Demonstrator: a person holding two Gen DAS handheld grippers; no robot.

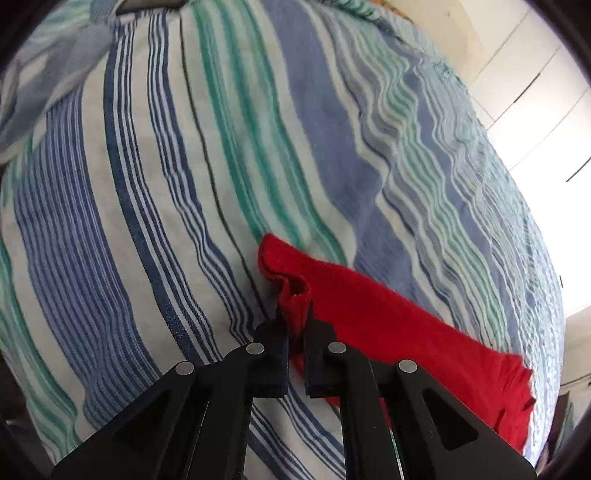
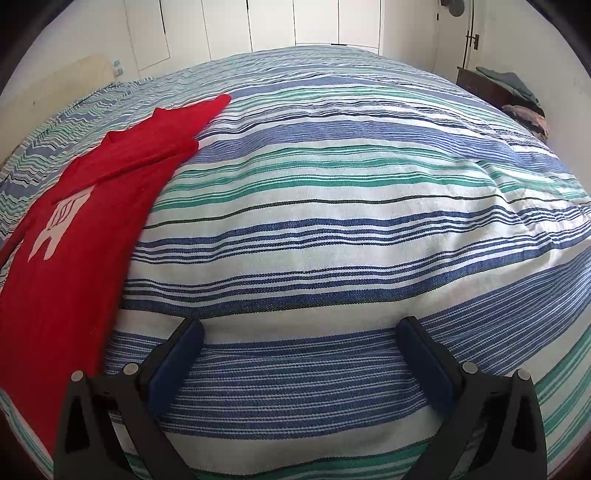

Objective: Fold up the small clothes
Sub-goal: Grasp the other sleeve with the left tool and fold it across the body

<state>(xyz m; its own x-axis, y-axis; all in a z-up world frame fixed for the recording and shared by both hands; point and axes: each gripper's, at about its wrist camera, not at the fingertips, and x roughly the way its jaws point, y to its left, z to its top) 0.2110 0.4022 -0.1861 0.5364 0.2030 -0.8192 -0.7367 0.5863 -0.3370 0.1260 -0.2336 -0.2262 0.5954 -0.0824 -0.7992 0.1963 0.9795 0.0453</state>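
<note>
Red fabric, a small shirt (image 2: 74,206) with a pale printed figure on its front, is spread flat across a bed covered by a striped bedspread (image 2: 332,229) in blue, green and white. No container is seen; the garment lies directly on the bedspread, near the bed's left side as seen from the right wrist view. In the left wrist view a bunched edge of the red shirt (image 1: 388,325) is pinched between the closed fingers of the left gripper (image 1: 295,332), and the rest of the cloth trails away to the right over the stripes. The right gripper (image 2: 299,354) is held over bare bedspread with its jaws spread wide and nothing between them; the shirt lies to its left, its near edge just beside the left finger. White cupboard doors (image 2: 295,22) are seen beyond the bed, and a heap of folded cloth (image 2: 513,88) rests on dark furniture at the far right
</note>
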